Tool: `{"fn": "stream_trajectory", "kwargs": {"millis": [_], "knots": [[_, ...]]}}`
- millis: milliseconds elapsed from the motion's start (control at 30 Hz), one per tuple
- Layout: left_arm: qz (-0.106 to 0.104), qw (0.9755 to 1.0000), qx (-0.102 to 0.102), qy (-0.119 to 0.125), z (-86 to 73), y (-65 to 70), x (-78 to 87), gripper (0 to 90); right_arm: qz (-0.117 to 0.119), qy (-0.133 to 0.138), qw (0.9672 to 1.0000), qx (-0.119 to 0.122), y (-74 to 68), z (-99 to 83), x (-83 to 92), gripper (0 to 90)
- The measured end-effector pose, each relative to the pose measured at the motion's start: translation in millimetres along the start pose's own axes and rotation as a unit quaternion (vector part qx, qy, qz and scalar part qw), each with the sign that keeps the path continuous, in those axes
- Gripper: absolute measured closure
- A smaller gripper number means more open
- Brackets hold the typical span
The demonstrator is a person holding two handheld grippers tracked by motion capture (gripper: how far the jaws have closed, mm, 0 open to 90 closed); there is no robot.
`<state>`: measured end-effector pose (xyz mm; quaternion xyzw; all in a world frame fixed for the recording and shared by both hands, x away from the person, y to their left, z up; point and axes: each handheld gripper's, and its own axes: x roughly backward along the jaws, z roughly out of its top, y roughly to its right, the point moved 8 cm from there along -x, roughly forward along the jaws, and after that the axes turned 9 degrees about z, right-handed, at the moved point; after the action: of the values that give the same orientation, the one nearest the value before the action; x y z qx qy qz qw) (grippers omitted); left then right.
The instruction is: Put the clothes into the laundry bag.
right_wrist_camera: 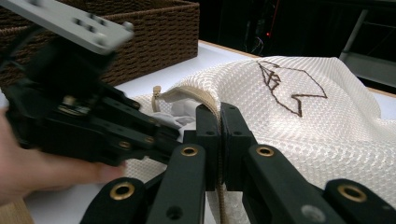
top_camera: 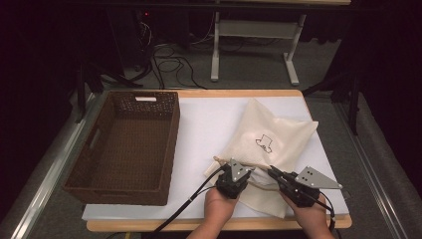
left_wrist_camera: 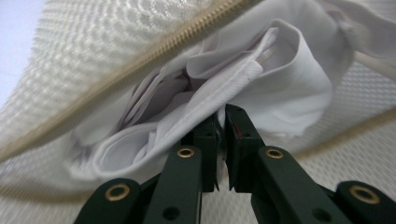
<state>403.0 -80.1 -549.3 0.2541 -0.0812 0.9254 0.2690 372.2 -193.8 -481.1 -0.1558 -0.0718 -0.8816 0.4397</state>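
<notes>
On the left of the white table top (top_camera: 209, 119) I see a brown woven basket (top_camera: 127, 144). Near the front edge lies the cream mesh zip bag (top_camera: 268, 144). My left gripper (left_wrist_camera: 219, 116) has its jaws clamped on white cloth (left_wrist_camera: 261, 88) inside the bag. My right gripper (right_wrist_camera: 219, 116) pinches the bag's zipper edge (right_wrist_camera: 196, 93).

Looks like a lab or recording studio: dark surroundings with black curtains, cables (top_camera: 169, 64) trailing over grey carpet, equipment with a red indicator light (top_camera: 146, 14), a white-legged adjustable desk (top_camera: 254, 37) behind, and metal rails (top_camera: 45, 184) flanking the white-topped table (top_camera: 209, 124).
</notes>
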Motion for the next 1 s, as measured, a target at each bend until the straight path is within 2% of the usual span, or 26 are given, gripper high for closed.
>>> {"fn": "stream_trajectory", "kwargs": {"millis": [67, 133, 167, 233, 300, 333, 400, 433, 467, 533, 600, 633, 767, 833, 900, 933, 1000], "knots": [[0.004, 1.0, 0.005, -0.001, 1.1, 2.6, -9.2, 82.9, 0.002, 0.002, 1.0, 0.001, 0.5, 0.3, 0.6, 89.1], [0.002, 1.0, 0.003, 0.003, 1.3, 4.2, -8.5, 79.3, 0.0, 0.001, 1.0, -0.002, 0.8, 0.1, 0.9, 89.1], [-0.007, 0.9999, -0.003, 0.007, -0.5, 7.0, -3.0, 75.3, 0.003, 0.004, 1.0, -0.002, 1.5, 0.6, 1.8, 89.2], [-0.017, 0.9998, -0.002, 0.012, -3.6, 7.4, 7.1, 66.9, 0.0, 0.003, 1.0, -0.003, 1.9, 0.0, 2.2, 89.2], [-0.019, 0.9997, -0.002, 0.015, -5.8, 6.4, 13.0, 60.1, 0.0, 0.002, 1.0, -0.005, 1.8, -0.4, 2.2, 89.2], [-0.018, 0.9997, -0.002, 0.017, -8.9, 5.3, 18.8, 60.1, 0.001, 0.003, 1.0, -0.002, 1.9, 0.0, 1.9, 89.1], [-0.015, 0.9998, 0.004, 0.009, -22.4, -0.3, 32.6, 50.4, 0.003, 0.003, 1.0, 0.002, 0.5, 0.8, 1.6, 89.1], [-0.015, 0.9998, 0.004, 0.009, -22.4, -0.3, 32.6, 47.1, 0.003, 0.003, 1.0, 0.002, 0.5, 0.8, 1.6, 89.1], [-0.006, 0.9999, 0.007, 0.01, -26.0, -3.7, 36.5, 47.1, 0.004, 0.002, 1.0, 0.001, 0.2, 0.6, 1.1, 89.1], [0.013, 0.9997, 0.015, 0.014, -30.8, -11.5, 41.9, 38.6, 0.0, 0.001, 1.0, 0.002, 0.3, 0.6, 0.7, 89.1], [0.029, 0.9994, 0.019, 0.001, -34.0, -19.0, 40.7, 26.8, 0.0, -0.001, 1.0, -0.001, -0.2, 0.3, -0.1, 89.1], [0.028, 0.9994, 0.018, -0.001, -33.9, -20.6, 39.8, 24.7, 0.0, -0.003, 1.0, 0.001, 0.0, -0.2, -0.7, 89.1], [0.03, 0.9994, 0.01, 0.013, -27.5, -21.9, 36.9, 22.6, 0.002, -0.002, 1.0, 0.0, -0.2, -0.8, -1.5, 89.2], [0.024, 0.9995, 0.007, 0.019, -23.0, -21.3, 34.9, 22.5, 0.003, -0.001, 1.0, -0.002, 0.2, -1.0, -1.0, 89.1], [0.013, 0.9996, 0.002, 0.023, -18.8, -20.3, 31.9, 22.9, 0.002, -0.002, 1.0, -0.004, 0.6, -1.5, -0.8, 89.1], [0.003, 0.9997, 0.004, 0.023, -17.3, -19.2, 29.9, 27.3, 0.002, -0.003, 1.0, -0.004, 0.5, -1.9, -0.9, 89.1], [-0.009, 0.9998, 0.006, 0.016, -15.5, -17.6, 24.7, 27.6, 0.002, -0.002, 1.0, -0.003, 0.3, -1.7, -1.0, 89.1]]}}
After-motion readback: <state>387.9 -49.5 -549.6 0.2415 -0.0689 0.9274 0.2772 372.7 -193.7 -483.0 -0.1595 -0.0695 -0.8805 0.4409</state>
